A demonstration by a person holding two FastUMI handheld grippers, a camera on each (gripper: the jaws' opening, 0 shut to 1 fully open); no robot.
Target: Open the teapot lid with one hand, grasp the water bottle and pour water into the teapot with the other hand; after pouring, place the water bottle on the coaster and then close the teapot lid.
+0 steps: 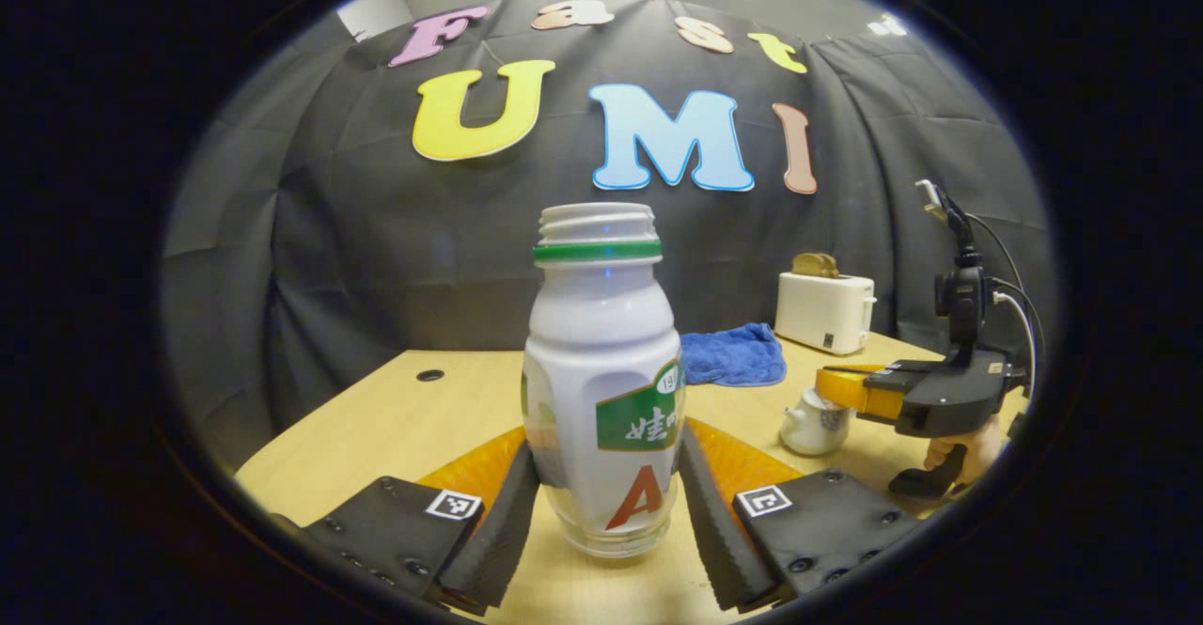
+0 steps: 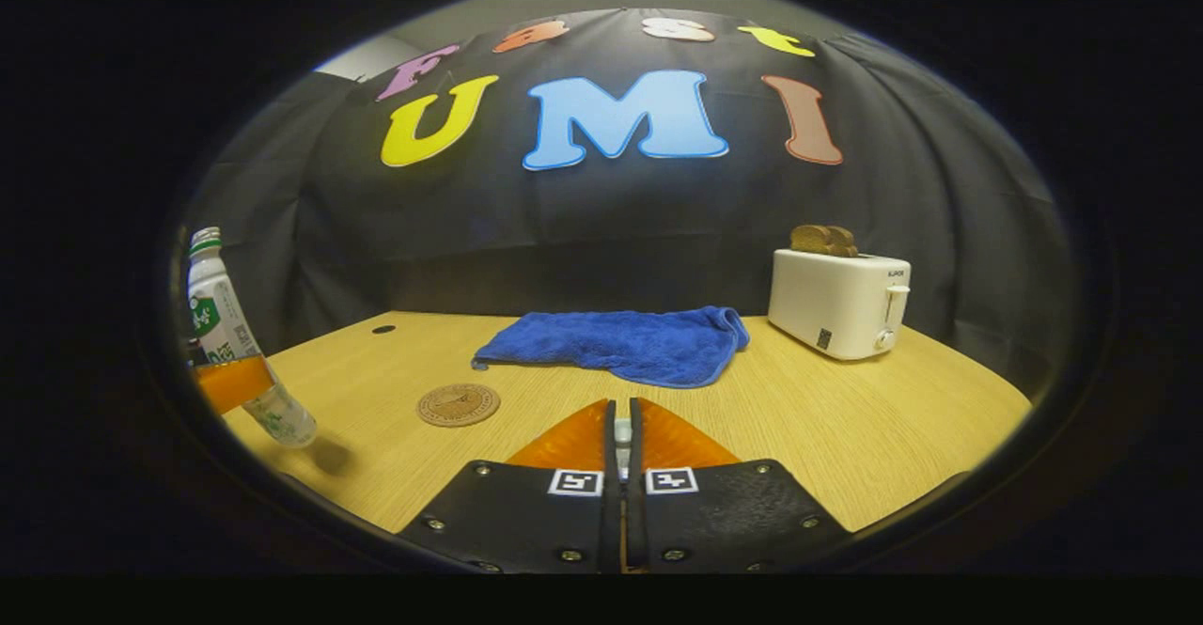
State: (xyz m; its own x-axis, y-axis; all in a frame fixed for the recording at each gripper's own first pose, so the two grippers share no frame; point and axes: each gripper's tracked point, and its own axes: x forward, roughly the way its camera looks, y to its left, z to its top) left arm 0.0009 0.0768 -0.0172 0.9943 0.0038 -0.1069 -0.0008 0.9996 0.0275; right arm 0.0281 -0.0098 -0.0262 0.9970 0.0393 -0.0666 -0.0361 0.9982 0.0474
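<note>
The uncapped water bottle (image 1: 603,390) stands upright, pinched between the left gripper (image 1: 606,503) jaws, while the right gripper (image 2: 620,428) jaws nip something small and pale.

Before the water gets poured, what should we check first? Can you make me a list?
1. Water bottle gripped by the left gripper, one finger on each side: ok.
2. Bottle mouth uncapped: ok.
3. Teapot lid off: cannot tell. The right gripper sits closed above the teapot with something small and white between its fingers.
4. Bottle above the teapot: not ok. The teapot stands off to one side of it.
5. Coaster free for the bottle afterwards: ok.
</note>
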